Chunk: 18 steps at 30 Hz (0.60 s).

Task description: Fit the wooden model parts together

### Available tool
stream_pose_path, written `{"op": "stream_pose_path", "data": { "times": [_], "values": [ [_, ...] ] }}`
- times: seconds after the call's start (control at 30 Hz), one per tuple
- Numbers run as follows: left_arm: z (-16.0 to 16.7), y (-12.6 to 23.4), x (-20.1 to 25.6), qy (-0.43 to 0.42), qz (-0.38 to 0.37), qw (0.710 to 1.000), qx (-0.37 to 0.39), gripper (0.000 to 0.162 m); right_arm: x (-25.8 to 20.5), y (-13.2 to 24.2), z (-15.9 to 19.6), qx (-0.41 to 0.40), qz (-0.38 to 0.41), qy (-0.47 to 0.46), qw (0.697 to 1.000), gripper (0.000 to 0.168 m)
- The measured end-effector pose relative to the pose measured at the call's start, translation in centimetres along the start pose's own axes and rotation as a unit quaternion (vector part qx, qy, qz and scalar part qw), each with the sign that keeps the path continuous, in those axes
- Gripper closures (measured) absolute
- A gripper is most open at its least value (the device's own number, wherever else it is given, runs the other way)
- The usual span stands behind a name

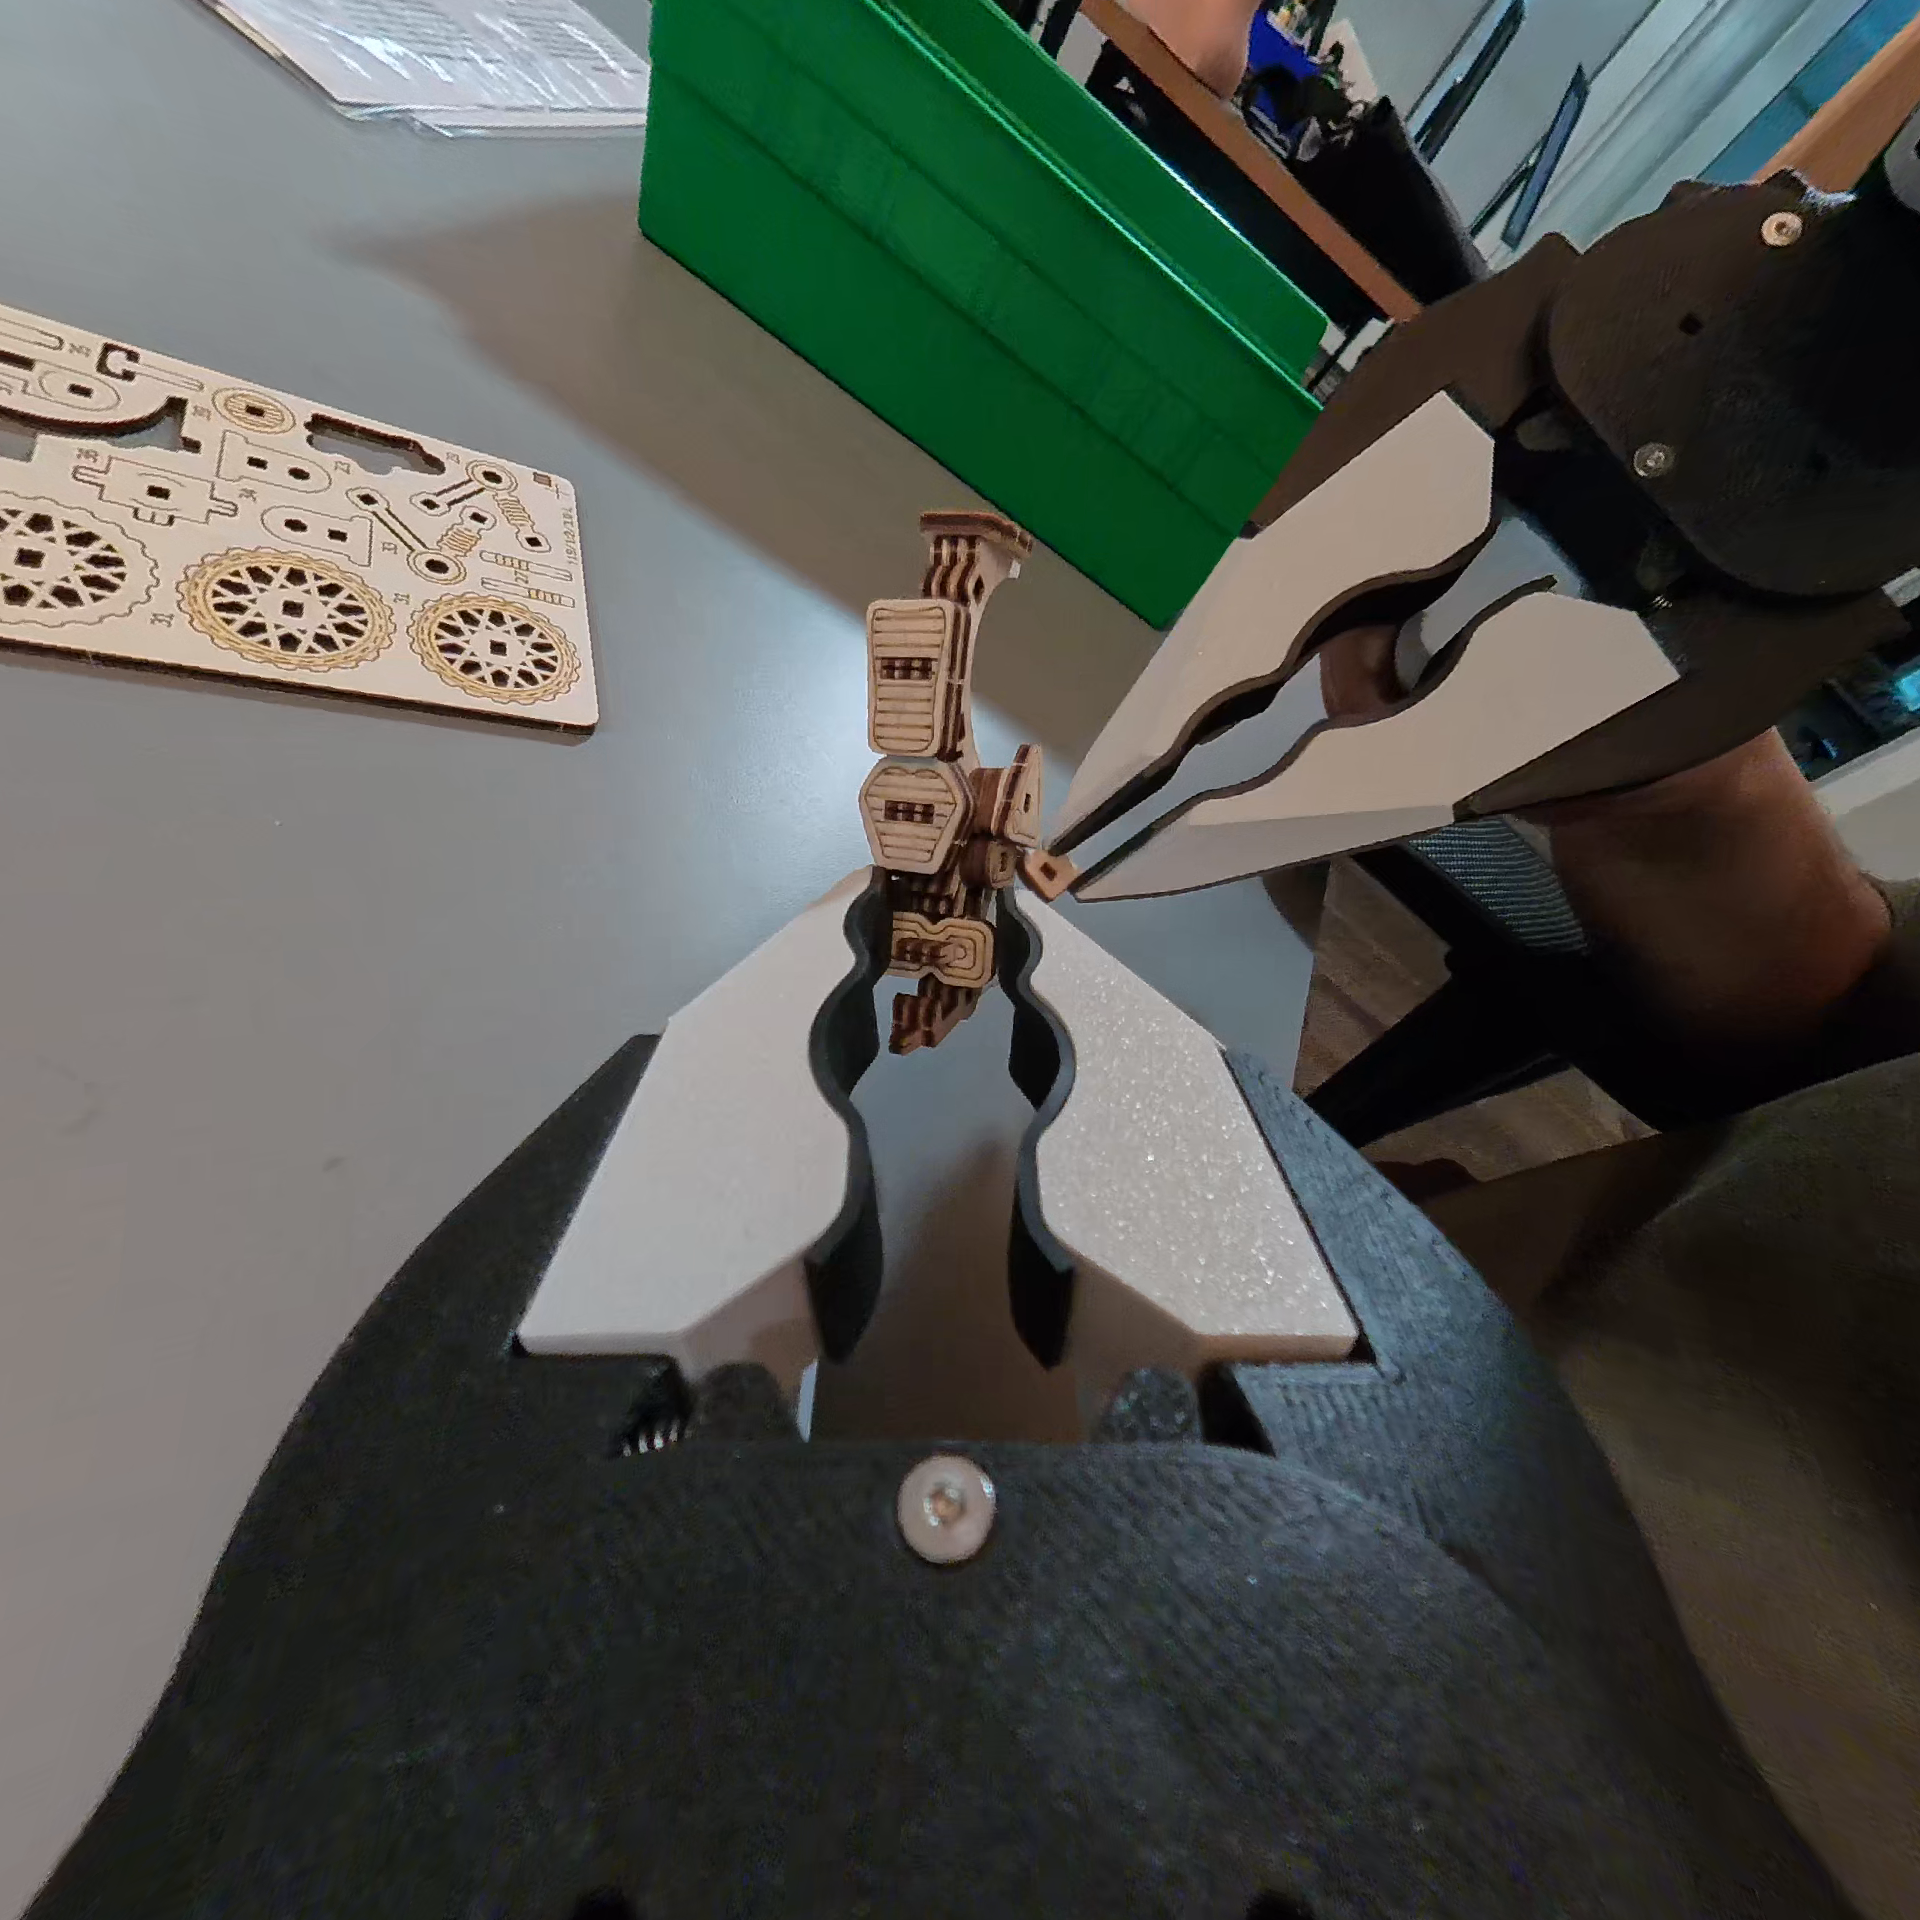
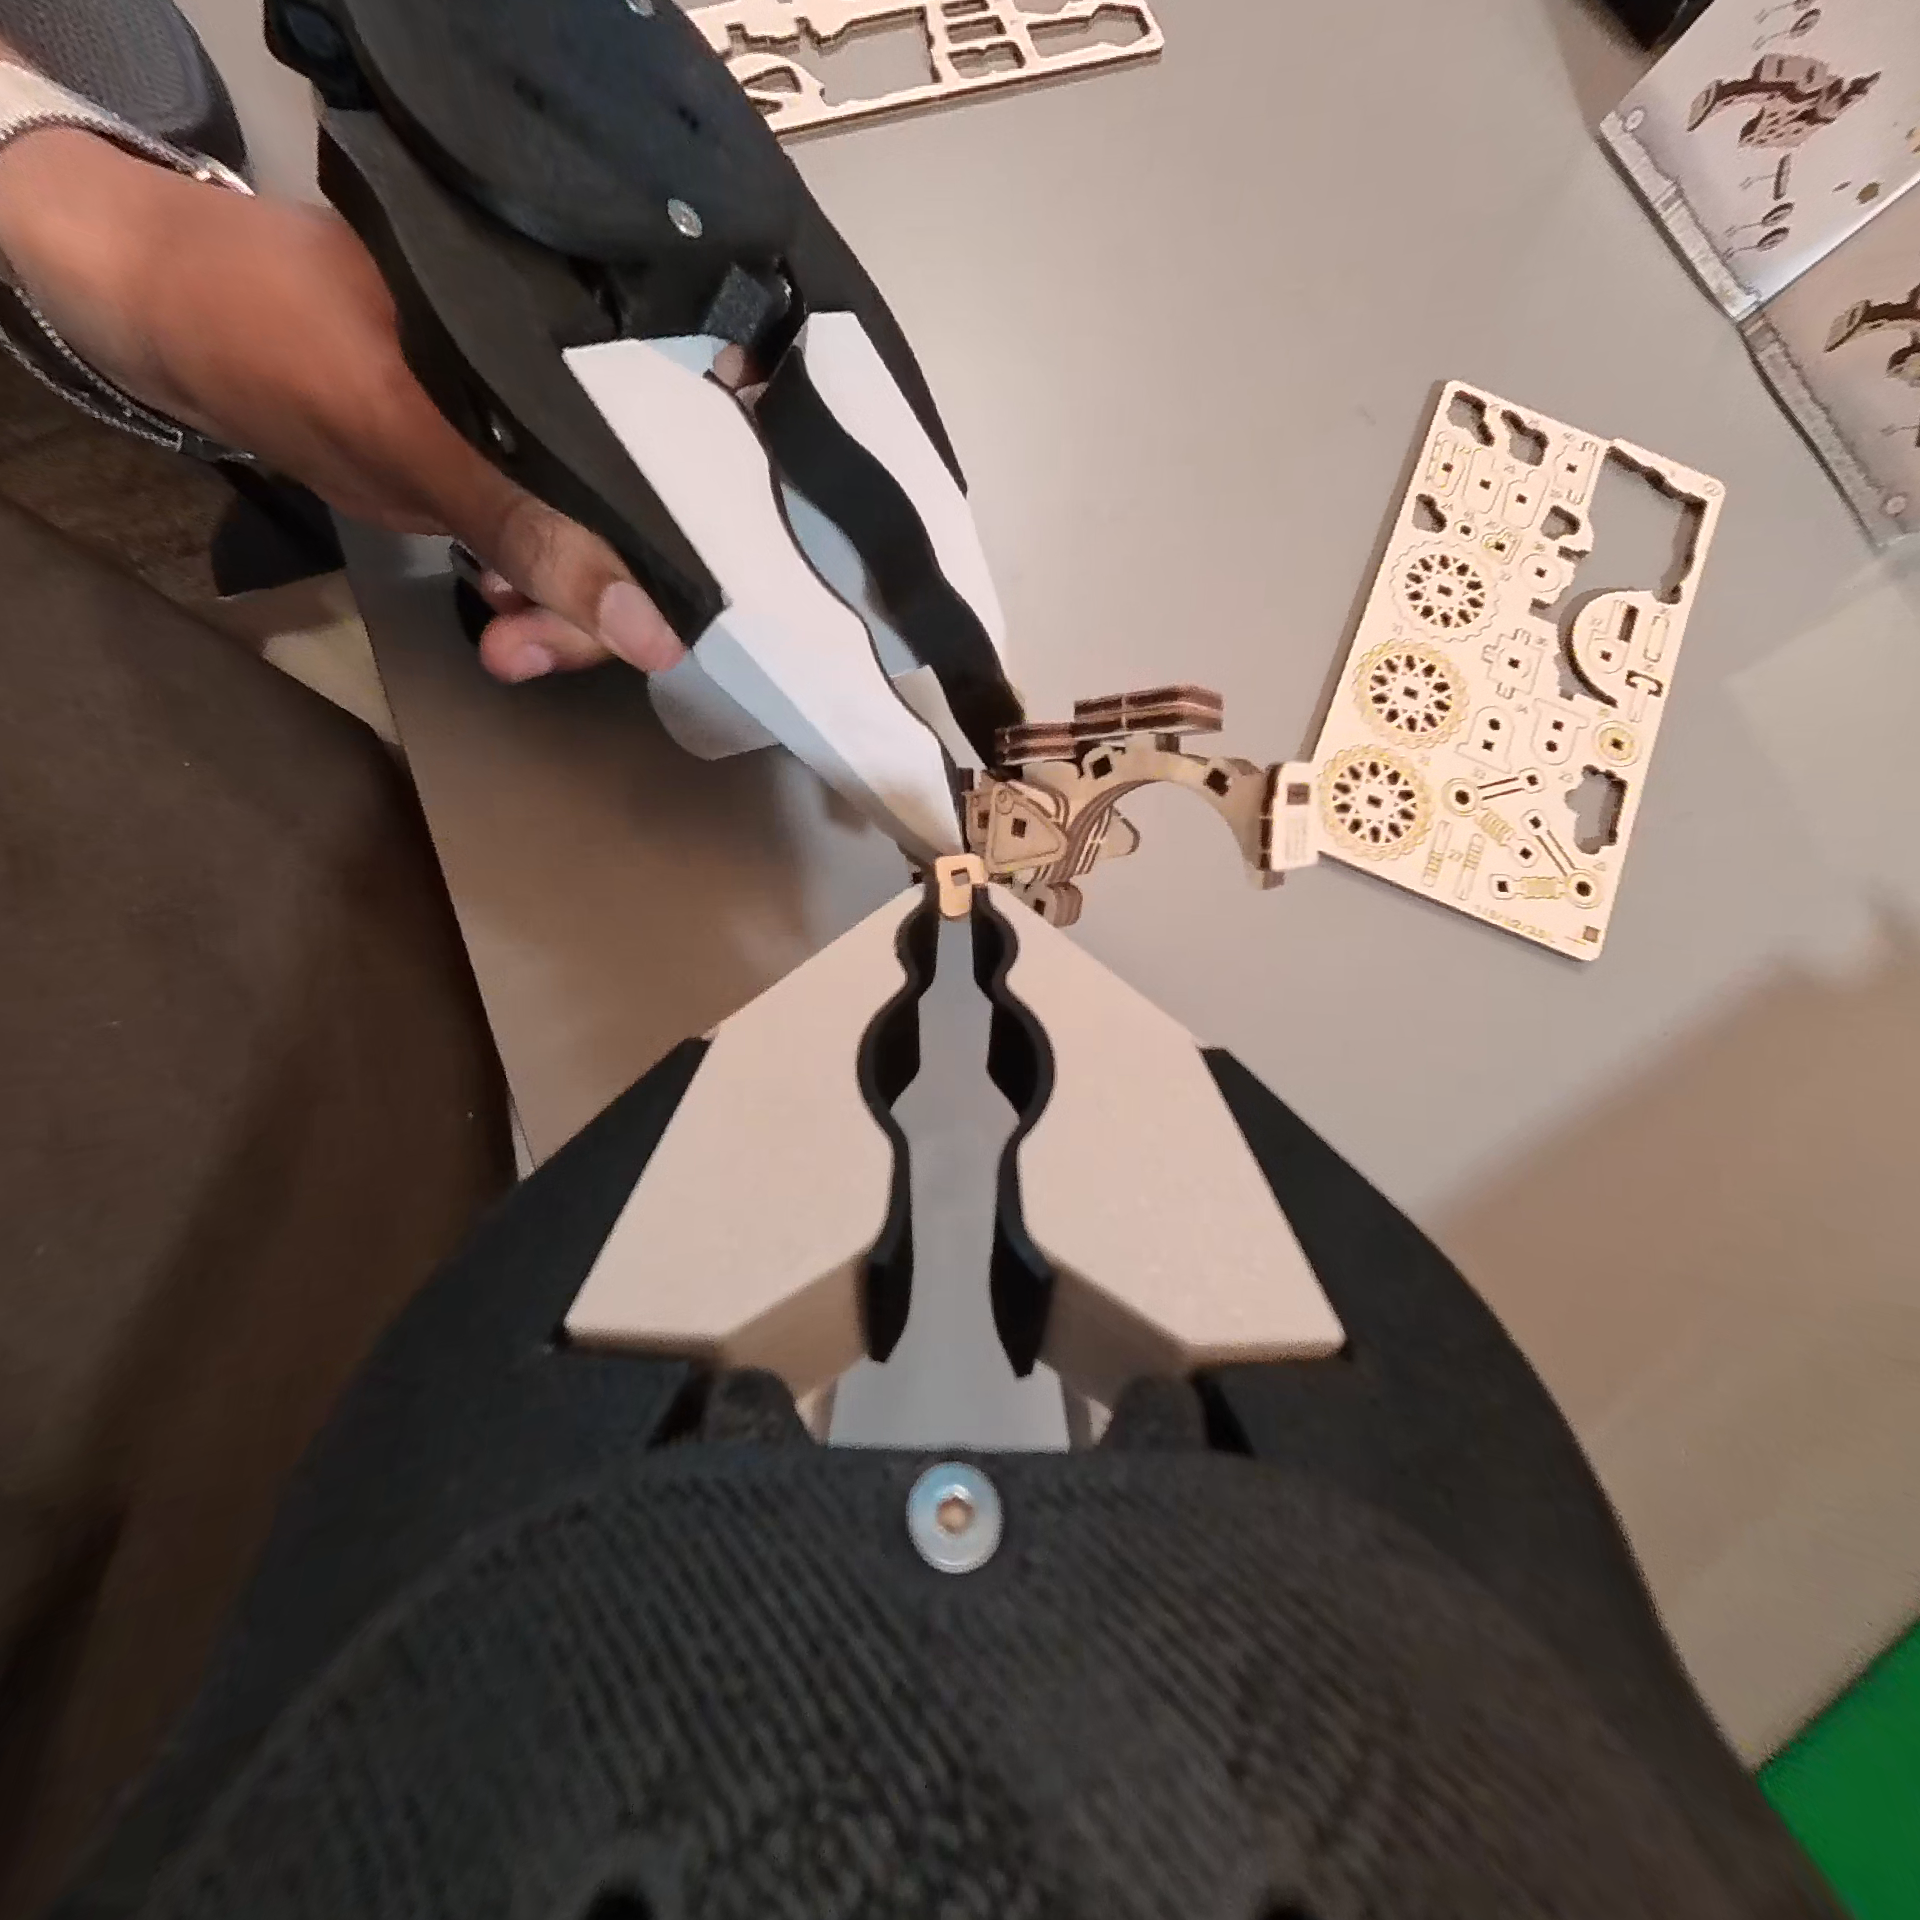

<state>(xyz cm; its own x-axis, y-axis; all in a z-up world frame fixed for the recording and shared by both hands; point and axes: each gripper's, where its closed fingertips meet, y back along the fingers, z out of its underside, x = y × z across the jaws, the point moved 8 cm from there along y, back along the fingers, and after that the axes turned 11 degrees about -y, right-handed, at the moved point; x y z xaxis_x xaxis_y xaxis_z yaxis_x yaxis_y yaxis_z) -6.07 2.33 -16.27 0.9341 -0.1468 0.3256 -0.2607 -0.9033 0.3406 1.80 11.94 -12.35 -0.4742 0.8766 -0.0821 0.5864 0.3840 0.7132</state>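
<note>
My left gripper [image 1: 933,914] is shut on a partly built wooden model [image 1: 935,769] and holds it upright above the grey table. The model also shows in the right wrist view [image 2: 1101,800], with the left gripper [image 2: 961,800] reaching in from the upper left. My right gripper [image 2: 956,902] is shut on a small square wooden piece [image 2: 956,871] with a hole in it. In the left wrist view the right gripper [image 1: 1065,875] comes in from the right and holds the small piece [image 1: 1047,871] close beside the model's lower right side.
A wooden parts sheet [image 1: 260,551] with wheel cut-outs lies on the table [image 1: 312,1039] to the left; it shows in the right wrist view [image 2: 1507,707] too. A green box [image 1: 935,260] stands behind. A second emptied sheet [image 2: 935,52] and instruction pages [image 2: 1787,156] lie farther off. The grippers are tip to tip, or close to it.
</note>
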Motion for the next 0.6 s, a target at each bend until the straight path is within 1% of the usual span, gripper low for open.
{"op": "stream_pose_path", "data": {
  "times": [0.4, 0.6],
  "values": [
    [-0.01, 0.08, -0.14, 0.007, -0.002, 1.0, 0.002, 0.145, -0.08, -0.08, -0.13, 0.01, 0.014, -0.009, 1.0, 0.164],
    [0.06, 0.23, -0.39, 0.041, 0.01, 0.999, 0.015, 0.144, 0.5, 0.02, -0.14, 0.038, -0.023, -0.088, 0.995, 0.164]
  ]
}}
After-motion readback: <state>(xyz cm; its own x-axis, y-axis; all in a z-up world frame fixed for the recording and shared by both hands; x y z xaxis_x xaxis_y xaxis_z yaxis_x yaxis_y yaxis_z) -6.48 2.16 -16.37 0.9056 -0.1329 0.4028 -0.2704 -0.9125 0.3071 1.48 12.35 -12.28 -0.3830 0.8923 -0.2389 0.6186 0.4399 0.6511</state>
